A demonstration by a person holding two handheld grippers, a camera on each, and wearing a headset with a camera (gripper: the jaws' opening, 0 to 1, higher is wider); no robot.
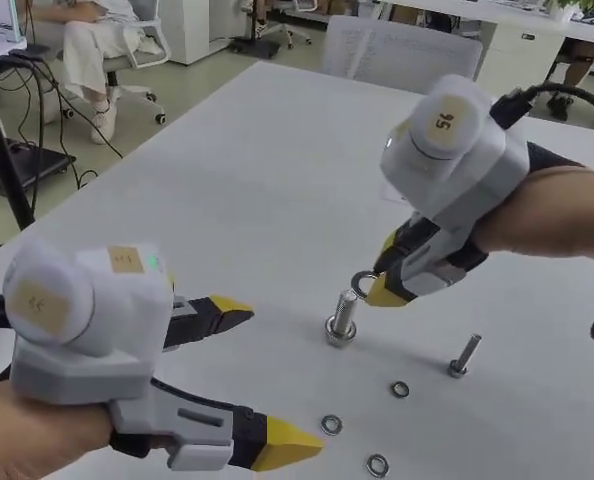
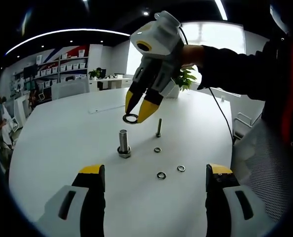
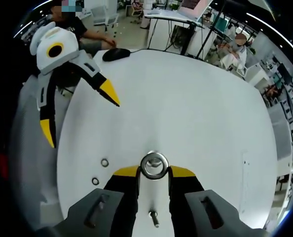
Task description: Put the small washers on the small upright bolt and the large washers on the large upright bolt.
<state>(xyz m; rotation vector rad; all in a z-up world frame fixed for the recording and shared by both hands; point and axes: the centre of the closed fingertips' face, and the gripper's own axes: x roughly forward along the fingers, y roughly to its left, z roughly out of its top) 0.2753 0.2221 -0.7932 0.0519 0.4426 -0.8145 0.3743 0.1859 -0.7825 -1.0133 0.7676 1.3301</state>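
Note:
My right gripper [image 1: 369, 287] is shut on a large washer [image 1: 362, 284], held just above and to the right of the large upright bolt [image 1: 342, 320]. The left gripper view has the same washer [image 2: 131, 118] hanging over that bolt [image 2: 124, 143]. The small upright bolt [image 1: 464, 357] stands farther right on the white table [image 1: 257, 180]. Three loose washers [image 1: 400, 389] [image 1: 331, 425] [image 1: 377, 465] lie in front of the bolts. My left gripper [image 1: 265, 375] is open at the lower left, its jaws wide apart with nothing between them. In the right gripper view the washer [image 3: 154, 165] sits pinched between the yellow fingertips [image 3: 129, 171].
A seated person [image 1: 97, 50] and an office chair are beyond the table's far left edge. Cables and a black desk frame [image 1: 7, 150] stand at the left. A grey chair back [image 1: 397, 55] is at the far edge.

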